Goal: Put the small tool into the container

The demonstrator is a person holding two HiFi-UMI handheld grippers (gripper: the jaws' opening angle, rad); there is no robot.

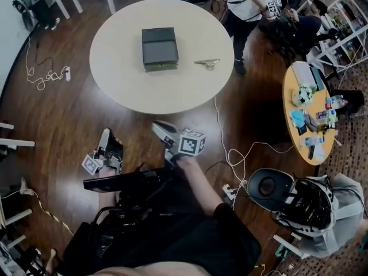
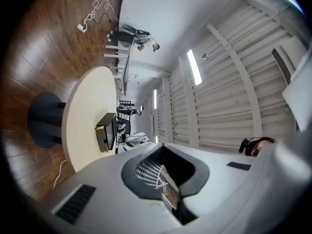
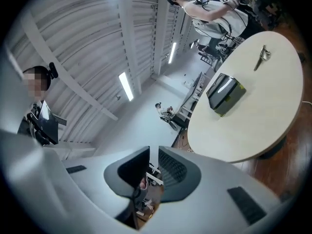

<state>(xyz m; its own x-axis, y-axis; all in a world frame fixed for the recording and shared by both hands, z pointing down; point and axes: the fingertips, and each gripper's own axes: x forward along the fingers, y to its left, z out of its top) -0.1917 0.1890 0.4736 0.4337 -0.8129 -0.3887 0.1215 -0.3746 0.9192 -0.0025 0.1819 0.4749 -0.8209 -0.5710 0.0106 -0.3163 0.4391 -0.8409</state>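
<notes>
The small silvery metal tool lies flat on the round cream table, well ahead of both sets of jaws and untouched. It looks light, stiff and probably slick. Because it lies so low, a pinch across its thicker middle seems safest. Just beside it stands the dark rectangular box container. The right gripper has its jaws a narrow gap apart with nothing between them. The left gripper likewise looks slightly parted and empty.
</notes>
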